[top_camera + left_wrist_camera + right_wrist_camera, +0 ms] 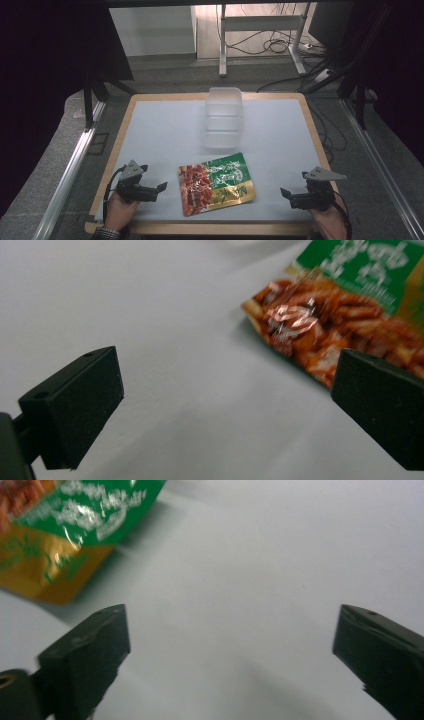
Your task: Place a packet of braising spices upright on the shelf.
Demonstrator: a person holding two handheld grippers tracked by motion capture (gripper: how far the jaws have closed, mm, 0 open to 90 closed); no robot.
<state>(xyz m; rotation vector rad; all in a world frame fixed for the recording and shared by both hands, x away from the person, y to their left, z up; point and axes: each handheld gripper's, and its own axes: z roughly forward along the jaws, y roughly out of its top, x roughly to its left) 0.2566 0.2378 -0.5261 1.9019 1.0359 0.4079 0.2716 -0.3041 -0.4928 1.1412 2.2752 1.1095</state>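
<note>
A flat snack pouch point(216, 183) in green, gold and red lies near the front middle of the white table top point(165, 130). My left gripper point(159, 191) rests low at the pouch's left, jaws wide open and empty; the left gripper view has the pouch's red end point(330, 335) ahead and to the right of the jaws. At the pouch's right my right gripper point(286, 195) also stands open with nothing between its jaws. In the right gripper view the pouch's green and gold corner point(70, 530) lies at upper left. A clear plastic container point(223, 117) stands behind the pouch.
The table has a wooden rim point(310, 120). Metal rails point(70, 170) run along both sides below the table. Cables point(280, 45) and a desk frame sit on the floor beyond the far edge.
</note>
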